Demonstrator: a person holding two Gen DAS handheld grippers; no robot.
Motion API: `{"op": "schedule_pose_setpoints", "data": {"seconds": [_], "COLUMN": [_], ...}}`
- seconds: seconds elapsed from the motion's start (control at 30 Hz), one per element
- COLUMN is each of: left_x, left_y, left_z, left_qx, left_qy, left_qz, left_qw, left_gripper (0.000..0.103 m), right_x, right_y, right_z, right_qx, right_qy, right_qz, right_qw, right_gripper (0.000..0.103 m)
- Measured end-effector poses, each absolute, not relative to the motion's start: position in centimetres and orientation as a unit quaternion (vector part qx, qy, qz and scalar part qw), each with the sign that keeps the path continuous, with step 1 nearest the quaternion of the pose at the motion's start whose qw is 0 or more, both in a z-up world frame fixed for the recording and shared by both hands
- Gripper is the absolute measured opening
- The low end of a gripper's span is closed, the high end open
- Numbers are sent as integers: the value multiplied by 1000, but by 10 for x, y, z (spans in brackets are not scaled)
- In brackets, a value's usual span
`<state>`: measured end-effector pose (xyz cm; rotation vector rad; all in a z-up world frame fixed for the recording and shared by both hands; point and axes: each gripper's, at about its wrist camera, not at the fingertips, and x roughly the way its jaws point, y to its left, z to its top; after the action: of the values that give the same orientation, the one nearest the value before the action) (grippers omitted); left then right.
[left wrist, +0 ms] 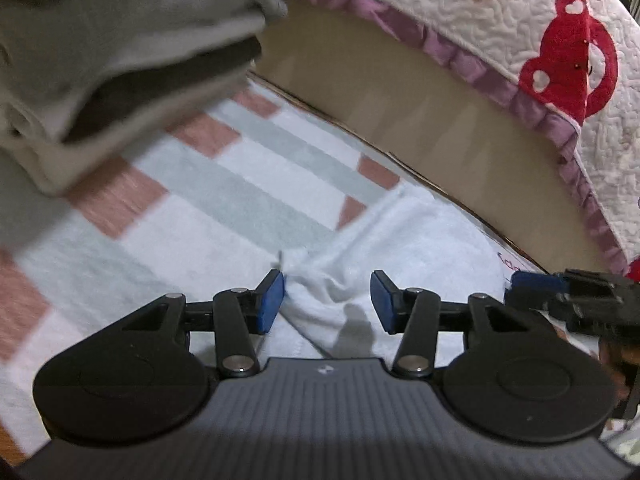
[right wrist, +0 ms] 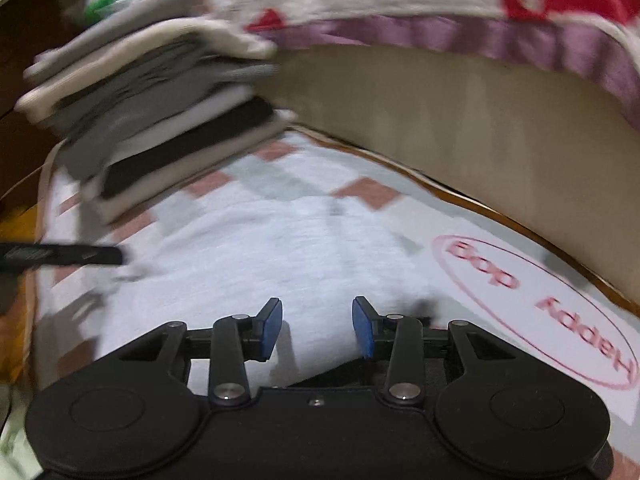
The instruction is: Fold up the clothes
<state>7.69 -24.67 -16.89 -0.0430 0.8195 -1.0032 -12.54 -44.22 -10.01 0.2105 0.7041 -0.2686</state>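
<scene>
A pale white garment [left wrist: 384, 248] lies flat on a checked pink, grey and white towel [left wrist: 224, 168]. My left gripper [left wrist: 328, 300] is open just above a wrinkled corner of the garment, which lies between its blue pads. My right gripper [right wrist: 316, 328] is open and empty, low over the same white garment [right wrist: 280, 248]. It also shows at the right edge of the left wrist view [left wrist: 532, 284]. A stack of folded grey, white and black clothes [right wrist: 160, 112] sits at the back left on the towel [right wrist: 360, 192], and it also shows in the left wrist view [left wrist: 120, 60].
A tan cardboard wall [left wrist: 400, 108] runs along the back. A quilted white cover with purple trim and red teapot prints [left wrist: 520, 28] hangs over it. A white sheet with a pink "Happy" oval [right wrist: 540, 304] lies at the right.
</scene>
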Motion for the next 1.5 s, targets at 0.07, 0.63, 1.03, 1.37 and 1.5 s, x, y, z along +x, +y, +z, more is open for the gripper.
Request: {"op": "schedule_pose_setpoints", "data": {"seconds": [0.07,0.63,1.03,1.37,1.5], "left_x": [77,50,58,54,56], "left_y": [-251,-255,-251,-247,-249], "left_z": [-172,-173,-166,-149,-156], "left_qx": [-17,49,61,26,-18], "left_qy": [382,388,391,390,444], "left_qz": [-474,-448,-430,-420,-440], "left_qw": [793,804,812,819,781], "left_gripper": [45,13,20,19,20], "right_x": [-123,-103,-95,-153,-171], "right_y": [-425,-399,-359,-413,-462], "right_z": [-100,-109,-132,-125,-140], "right_qx": [83,10,170,237,329], "right_qy": [350,365,426,391,354], "right_qz": [-86,-34,159,51,-55], "right_qw": [929,930,874,888,874], "right_gripper": [44,51,10,48,56]}}
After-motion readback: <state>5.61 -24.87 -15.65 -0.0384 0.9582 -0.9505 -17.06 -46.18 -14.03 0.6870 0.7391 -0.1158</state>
